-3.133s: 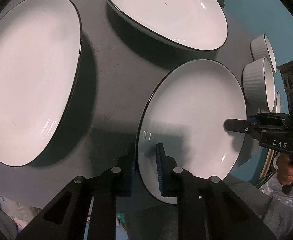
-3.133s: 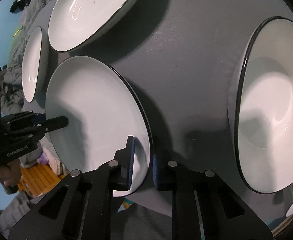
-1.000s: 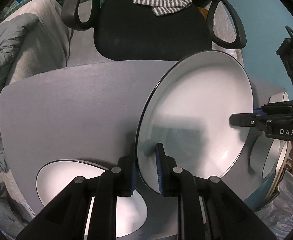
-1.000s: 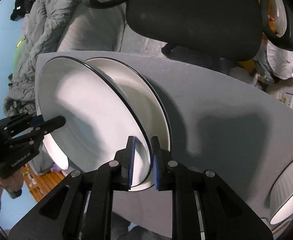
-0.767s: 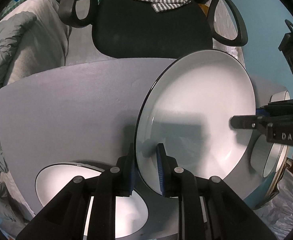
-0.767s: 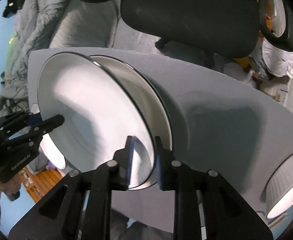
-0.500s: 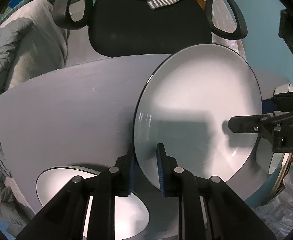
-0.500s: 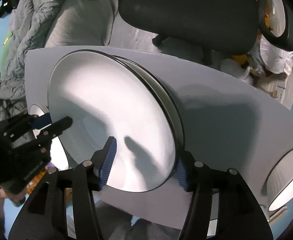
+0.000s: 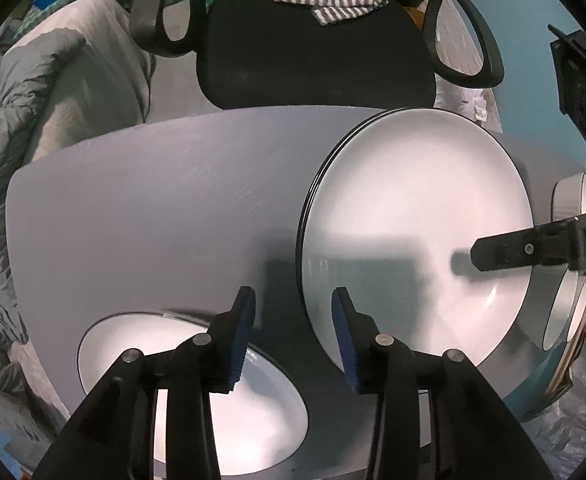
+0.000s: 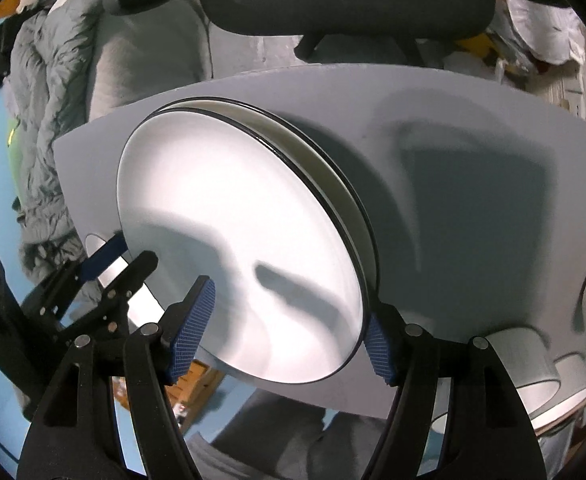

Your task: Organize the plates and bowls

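Note:
A white plate with a black rim point(image 9: 413, 220) lies on top of a like plate on the grey table point(image 9: 153, 200); in the right wrist view the top plate point(image 10: 233, 220) shows the lower plate's rim point(image 10: 333, 176) behind it. My left gripper point(image 9: 293, 320) is opening; the plate's left rim sits between its blue pads, which do not press it. At the opposite rim my right gripper point(image 10: 289, 332) is opening too, its pads wide apart around the near edge. Each gripper shows in the other's view: the right gripper point(image 9: 533, 246) and the left gripper point(image 10: 125, 268).
Another white plate point(image 9: 193, 380) lies at the table's near edge under my left gripper. Ribbed white bowls point(image 9: 569, 204) point(image 10: 533, 360) stand at the right end. A black office chair point(image 9: 313, 60) and grey bedding point(image 9: 33, 140) lie beyond the table.
The plate held tilted by both grippers has come down flat onto the other plate. The right jaws spread first, then the left jaws let go of the rim.

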`<state>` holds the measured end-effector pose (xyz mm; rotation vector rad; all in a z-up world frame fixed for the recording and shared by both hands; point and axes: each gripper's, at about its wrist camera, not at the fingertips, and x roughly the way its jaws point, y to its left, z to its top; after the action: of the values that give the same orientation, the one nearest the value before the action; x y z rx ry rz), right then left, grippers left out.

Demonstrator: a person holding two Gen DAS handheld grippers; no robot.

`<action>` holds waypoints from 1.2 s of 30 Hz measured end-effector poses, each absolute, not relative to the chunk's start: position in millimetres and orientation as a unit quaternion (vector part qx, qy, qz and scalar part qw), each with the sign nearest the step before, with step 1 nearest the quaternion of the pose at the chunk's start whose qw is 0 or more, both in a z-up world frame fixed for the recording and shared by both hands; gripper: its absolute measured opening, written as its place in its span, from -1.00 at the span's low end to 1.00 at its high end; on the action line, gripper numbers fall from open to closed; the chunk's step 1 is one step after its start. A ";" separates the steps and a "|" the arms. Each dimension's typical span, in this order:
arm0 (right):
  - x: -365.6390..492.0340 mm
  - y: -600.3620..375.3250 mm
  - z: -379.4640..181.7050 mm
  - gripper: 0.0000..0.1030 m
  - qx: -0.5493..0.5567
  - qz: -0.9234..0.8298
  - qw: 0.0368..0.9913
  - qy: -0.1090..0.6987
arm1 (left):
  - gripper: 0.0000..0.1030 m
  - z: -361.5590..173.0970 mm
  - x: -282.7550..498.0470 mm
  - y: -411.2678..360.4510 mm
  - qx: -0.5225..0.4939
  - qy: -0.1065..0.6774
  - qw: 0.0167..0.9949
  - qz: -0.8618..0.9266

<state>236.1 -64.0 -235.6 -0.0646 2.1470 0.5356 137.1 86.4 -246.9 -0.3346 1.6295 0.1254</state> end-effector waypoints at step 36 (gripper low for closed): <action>205.3 -83.0 -204.5 0.34 -0.026 0.173 0.537 0.825 | 0.27 -205.9 46.2 93.6 -0.281 0.659 0.690 0.107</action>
<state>205.3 -83.0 -204.5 -0.0618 1.9645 0.4106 46.2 93.6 -205.9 -0.6274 1.4739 0.2396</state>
